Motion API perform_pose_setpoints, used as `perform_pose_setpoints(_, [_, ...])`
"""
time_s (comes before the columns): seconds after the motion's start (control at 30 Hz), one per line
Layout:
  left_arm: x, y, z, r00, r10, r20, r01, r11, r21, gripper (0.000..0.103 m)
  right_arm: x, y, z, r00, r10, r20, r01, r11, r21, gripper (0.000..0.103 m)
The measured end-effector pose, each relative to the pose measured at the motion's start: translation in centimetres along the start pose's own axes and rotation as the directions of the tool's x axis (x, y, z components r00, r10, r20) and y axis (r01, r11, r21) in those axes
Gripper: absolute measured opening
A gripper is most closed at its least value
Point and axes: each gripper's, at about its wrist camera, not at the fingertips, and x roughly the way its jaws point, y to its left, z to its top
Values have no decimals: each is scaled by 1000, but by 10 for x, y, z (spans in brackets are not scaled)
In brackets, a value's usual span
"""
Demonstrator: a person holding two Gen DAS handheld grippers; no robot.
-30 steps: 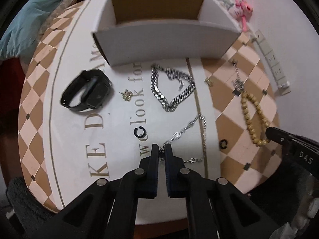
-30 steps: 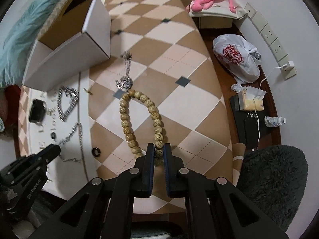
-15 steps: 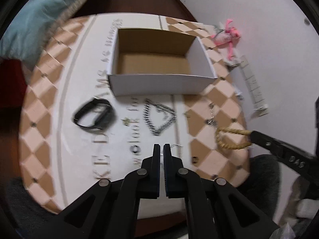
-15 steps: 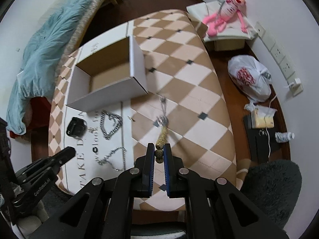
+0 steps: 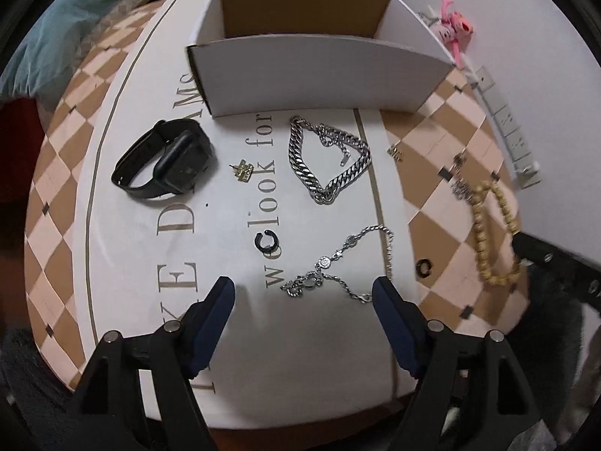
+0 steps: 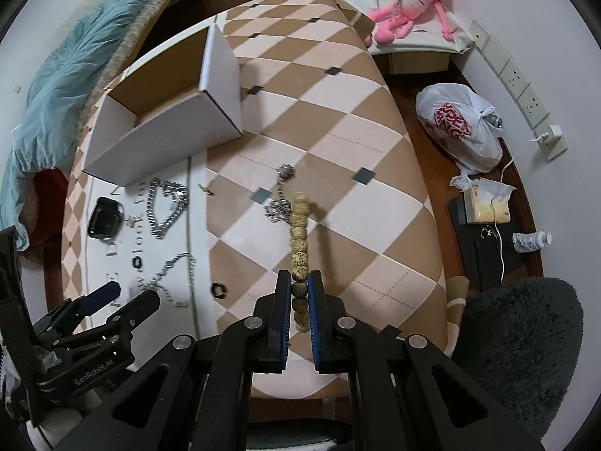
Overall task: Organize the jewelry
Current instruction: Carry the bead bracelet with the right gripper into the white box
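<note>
A: Start with the grippers. How wide is the left gripper (image 5: 304, 293)?

B: Spread wide, holding nothing. Its blue pads sit either side of the thin silver necklace (image 5: 338, 267), which lies flat on the white printed panel of the table (image 5: 67, 203). A second ago those fingers were pinched together on that chain, and half a second ago they were still closed, higher above the table.

A: And the right gripper (image 6: 300, 293)?

B: Clamped on the wooden bead bracelet (image 6: 299, 233). The beads run up from between the fingers, lifted off the checkered surface. A second ago the bracelet lay as a loop on the table with the fingers closed over its near end.

A: What lies further out?

B: Beyond the thin necklace: a black ear cuff (image 5: 267, 241), a heavy silver curb chain (image 5: 326, 165), a small gold earring (image 5: 243, 170) and a black smartwatch (image 5: 165, 163). The open white cardboard box (image 5: 319, 71) stands just behind them. On the checkered part sit a second gold earring (image 5: 395, 151), a silver pendant chain (image 6: 280, 191) and a dark ring (image 5: 424, 267).
</note>
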Motion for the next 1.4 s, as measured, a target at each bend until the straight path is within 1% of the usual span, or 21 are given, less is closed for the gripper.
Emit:
perform_pose_setpoints(0.07, [5, -6, -1, 1000, 22, 6, -22, 999, 28, 73, 4, -3, -2, 1000, -4, 8, 4, 1000, 4, 9])
perform_pose_setpoints(0.1, [8, -9, -2, 999, 34, 14, -35, 999, 41, 70, 5, -4, -3, 1000, -1, 10, 1, 1000, 6, 9])
perform_pose_setpoints(0.13, [9, -12, -4, 997, 60, 39, -62, 996, 62, 62, 6, -6, -4, 1000, 5, 16, -5, 1000, 10, 9])
perform_pose_setpoints(0.17, [9, -16, -6, 995, 79, 62, -84, 993, 82, 58, 8, -7, -5, 1000, 7, 19, -7, 1000, 16, 9])
perform_pose_setpoints(0.2, [7, -20, -7, 994, 67, 89, -75, 992, 100, 42, 10, -8, -7, 1000, 12, 17, -13, 1000, 25, 9])
perform_pose_setpoints(0.23, [6, -23, -8, 992, 66, 104, -77, 991, 110, 21, 11, -9, -8, 1000, 20, 17, -20, 999, 30, 9])
perform_pose_setpoints(0.27, [5, -26, -8, 991, 66, 113, -79, 990, 119, 11, 12, -10, -10, 1000, 20, 20, -20, 999, 32, 9])
perform_pose_setpoints(0.3, [5, -29, -9, 991, 67, 120, -82, 989, 126, 8, 12, -10, -11, 1000, 17, 21, -18, 999, 32, 9])
perform_pose_setpoints(0.4, [6, -27, -8, 990, 51, 130, -65, 992, 105, 7, 12, -10, -15, 999, 26, 23, -27, 999, 35, 9])
perform_pose_setpoints(0.43, [4, -23, -9, 991, 33, 132, -45, 995, 90, 5, 10, -9, -16, 999, 36, 25, -37, 999, 38, 9])
perform_pose_setpoints(0.57, [-6, -7, -13, 990, -38, 136, 34, 999, 27, 1, -6, -4, -15, 995, 75, 59, -77, 997, 27, 9])
perform_pose_setpoints(0.67, [-19, 2, -12, 986, -78, 147, 79, 997, -4, 1, -18, 2, -11, 990, 113, 79, -115, 993, 19, 9])
perform_pose_setpoints(0.8, [-38, 9, -11, 978, -105, 179, 111, 994, -21, 1, -36, 11, -4, 983, 148, 108, -148, 989, -4, 9])
perform_pose_setpoints(0.93, [-57, 12, -3, 969, -130, 212, 141, 989, -38, 1, -57, 18, 6, 974, 180, 138, -179, 984, -23, 9])
perform_pose_setpoints(1.1, [-84, 16, 10, 953, -162, 256, 178, 983, -42, 1, -81, 25, 19, 959, 230, 166, -226, 973, -39, 9])
perform_pose_setpoints(1.2, [-106, 16, 19, 940, -189, 285, 207, 978, -32, 1, -100, 34, 28, 947, 256, 193, -249, 967, -63, 9])
perform_pose_setpoints(1.23, [-115, 16, 24, 933, -205, 296, 221, 975, -24, 1, -107, 37, 33, 942, 269, 200, -260, 963, -73, 9])
perform_pose_setpoints(1.4, [-155, 15, 54, 905, -226, 362, 237, 972, 15, 1, -139, 57, 61, 920, 313, 237, -288, 948, -136, 9])
